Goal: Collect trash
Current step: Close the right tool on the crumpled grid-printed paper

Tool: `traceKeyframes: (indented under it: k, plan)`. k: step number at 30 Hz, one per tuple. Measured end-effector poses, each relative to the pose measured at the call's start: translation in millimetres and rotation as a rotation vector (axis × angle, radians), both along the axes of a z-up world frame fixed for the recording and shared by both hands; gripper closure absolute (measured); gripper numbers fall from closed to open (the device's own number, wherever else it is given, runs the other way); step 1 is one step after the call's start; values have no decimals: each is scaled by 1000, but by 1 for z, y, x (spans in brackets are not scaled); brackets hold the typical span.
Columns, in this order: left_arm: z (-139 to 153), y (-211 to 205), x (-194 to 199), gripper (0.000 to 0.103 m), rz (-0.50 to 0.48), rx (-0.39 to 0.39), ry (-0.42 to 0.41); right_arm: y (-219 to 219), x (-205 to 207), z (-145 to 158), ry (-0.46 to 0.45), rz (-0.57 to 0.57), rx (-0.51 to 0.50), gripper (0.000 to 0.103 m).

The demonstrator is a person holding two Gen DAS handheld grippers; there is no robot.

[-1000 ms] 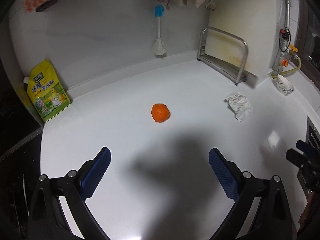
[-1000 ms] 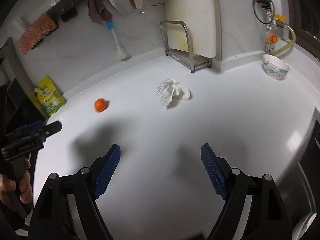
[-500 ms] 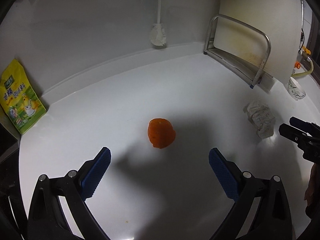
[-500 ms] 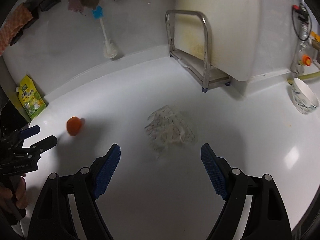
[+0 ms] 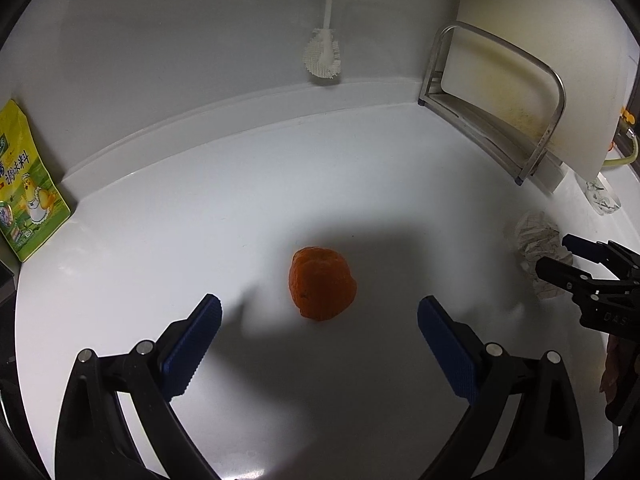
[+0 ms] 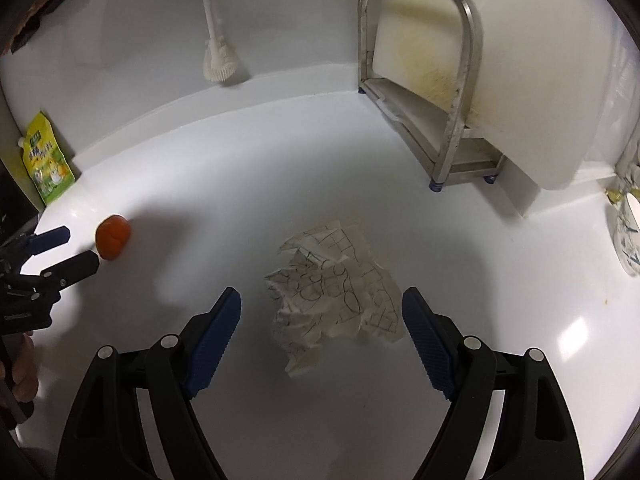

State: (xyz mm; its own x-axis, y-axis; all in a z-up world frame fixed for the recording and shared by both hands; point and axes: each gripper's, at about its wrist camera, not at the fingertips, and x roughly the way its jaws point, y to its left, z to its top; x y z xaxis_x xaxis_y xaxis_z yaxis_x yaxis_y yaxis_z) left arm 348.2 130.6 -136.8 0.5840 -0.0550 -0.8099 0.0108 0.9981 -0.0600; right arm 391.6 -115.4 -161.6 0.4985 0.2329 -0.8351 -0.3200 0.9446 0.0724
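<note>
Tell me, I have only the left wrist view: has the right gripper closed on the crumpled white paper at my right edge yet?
Observer: No. The right gripper is open, and the crumpled white paper with pen-drawn grids lies ungripped between its blue pads.
Operator: Any obstacle on its far side?
Observer: Only a patterned white ceramic bowl at the right edge of the white counter, well apart from the paper.
Operator: How does my left gripper look from there?
Observer: Open, with its tips just short of the round orange lump.
</note>
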Motion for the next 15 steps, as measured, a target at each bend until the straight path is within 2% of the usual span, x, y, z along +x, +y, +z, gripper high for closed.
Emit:
traceKeyframes:
  k: [6, 12, 13, 14, 15]
  plan:
    - [-5, 4, 3, 6, 11, -6, 8, 5, 11, -11, 16, 10, -9, 24]
    - [-10, 5, 6, 6, 20, -10, 14, 6, 12, -13, -12, -15, -17, 25]
    - [-11, 5, 6, 6, 20, -9, 14, 6, 12, -13, -15, -18, -13, 27]
    - [-11, 5, 7, 6, 19, -8, 13, 6, 11, -13, -17, -19, -11, 36]
    - [-11, 4, 7, 6, 19, -8, 13, 7, 11, -13, -15, -19, -13, 41]
